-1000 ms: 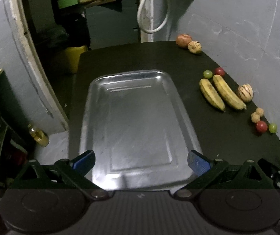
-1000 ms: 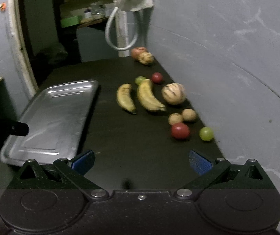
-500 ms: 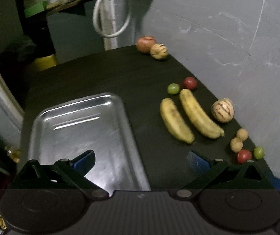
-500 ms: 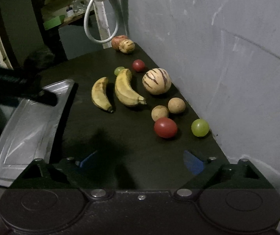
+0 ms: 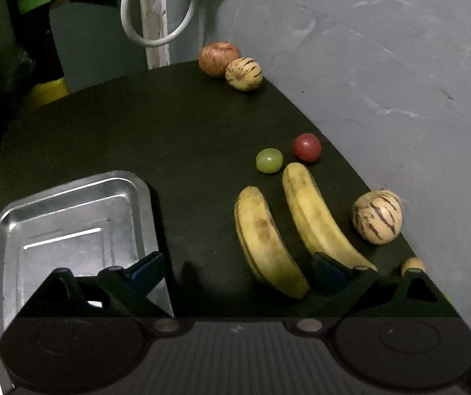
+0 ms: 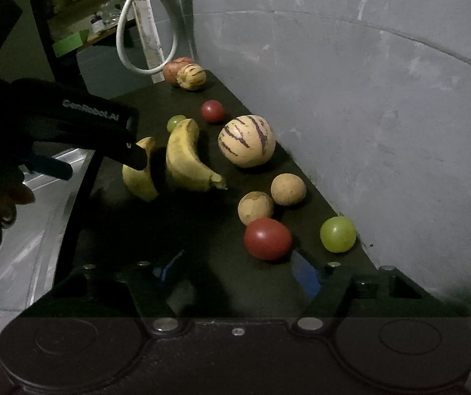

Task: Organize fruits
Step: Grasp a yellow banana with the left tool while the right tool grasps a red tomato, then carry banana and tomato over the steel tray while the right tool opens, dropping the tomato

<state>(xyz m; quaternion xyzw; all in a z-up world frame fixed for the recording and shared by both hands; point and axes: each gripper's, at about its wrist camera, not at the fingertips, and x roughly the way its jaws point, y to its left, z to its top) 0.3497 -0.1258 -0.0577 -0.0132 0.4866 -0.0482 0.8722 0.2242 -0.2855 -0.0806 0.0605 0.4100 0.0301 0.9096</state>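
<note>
The left gripper (image 5: 237, 271) has swung off the metal tray (image 5: 70, 197), which it faced squarely a second ago, and now points at the fruit along the wall. Its jaws are spread and empty. The near end of the left banana (image 5: 266, 240) lies between them, just inside the right fingertip (image 5: 329, 268); the right banana (image 5: 318, 217) lies beyond that fingertip. From the right wrist view, the left gripper body crosses over the left banana (image 6: 140, 174), so contact cannot be confirmed.

The right gripper (image 6: 235, 268) has also closed in on the fruit. Its jaws are spread and empty, with the red tomato (image 6: 267, 238) just ahead of them and the green grape (image 6: 337, 233) beside it, near the wall.

Farther along the tabletop (image 5: 120, 125) lie two small tan fruits (image 6: 271, 199), touching or nearly so, then a striped melon (image 6: 247, 141) beside the right banana (image 6: 186, 158). Beyond the bananas sit a second grape (image 5: 269, 160) and a second tomato (image 5: 307, 147), slightly apart. At the far edge, an apple (image 5: 218, 57) touches a second striped melon (image 5: 243, 74).

The tray is empty; no fruit has been moved yet. Judged from the approach, the step in hand is the first pick, most likely the left banana by the left gripper. The jaws will need to straddle the banana across its width before closing.
</note>
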